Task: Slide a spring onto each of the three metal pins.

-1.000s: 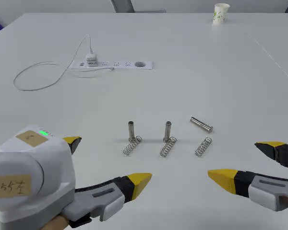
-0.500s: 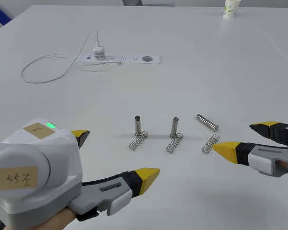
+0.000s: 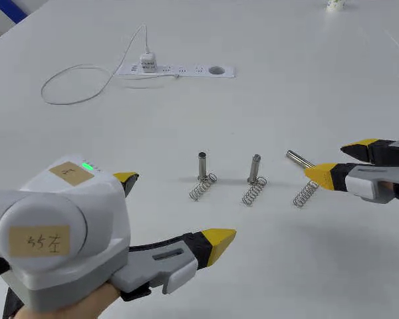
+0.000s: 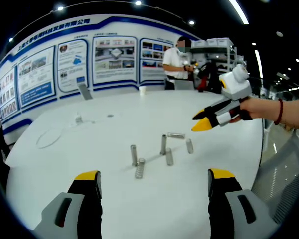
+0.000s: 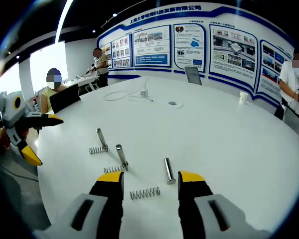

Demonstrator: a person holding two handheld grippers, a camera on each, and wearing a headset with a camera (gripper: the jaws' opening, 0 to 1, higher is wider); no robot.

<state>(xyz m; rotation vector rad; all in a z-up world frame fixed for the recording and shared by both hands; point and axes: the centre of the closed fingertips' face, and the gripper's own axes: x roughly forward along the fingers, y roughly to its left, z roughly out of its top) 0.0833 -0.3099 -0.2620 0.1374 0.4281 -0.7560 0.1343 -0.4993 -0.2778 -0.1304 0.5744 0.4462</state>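
Two metal pins [image 3: 202, 165] [image 3: 255, 168] stand upright on the white table, and a third pin [image 3: 298, 159] lies flat to their right. A spring lies by each: left spring [image 3: 202, 187], middle spring [image 3: 254, 191], right spring [image 3: 305, 193]. My right gripper [image 3: 338, 161] hovers open just right of the lying pin; in its own view the gripper [image 5: 150, 177] has the right spring [image 5: 145, 192] and lying pin [image 5: 169, 170] just ahead of its jaws. My left gripper [image 3: 173, 207] is open at the near left, empty, facing the pins [image 4: 133, 155].
A white power strip [image 3: 179, 69] with a plugged charger [image 3: 148, 63] and a looping cable [image 3: 73, 83] lies at the far left of the table. A paper cup [image 3: 334, 4] stands at the far edge. People [image 5: 54, 79] sit and stand beyond the table.
My right gripper has moved forward and inward, from the near right edge up to the lying pin and right spring. The head camera has shifted, and the left gripper holds its place.
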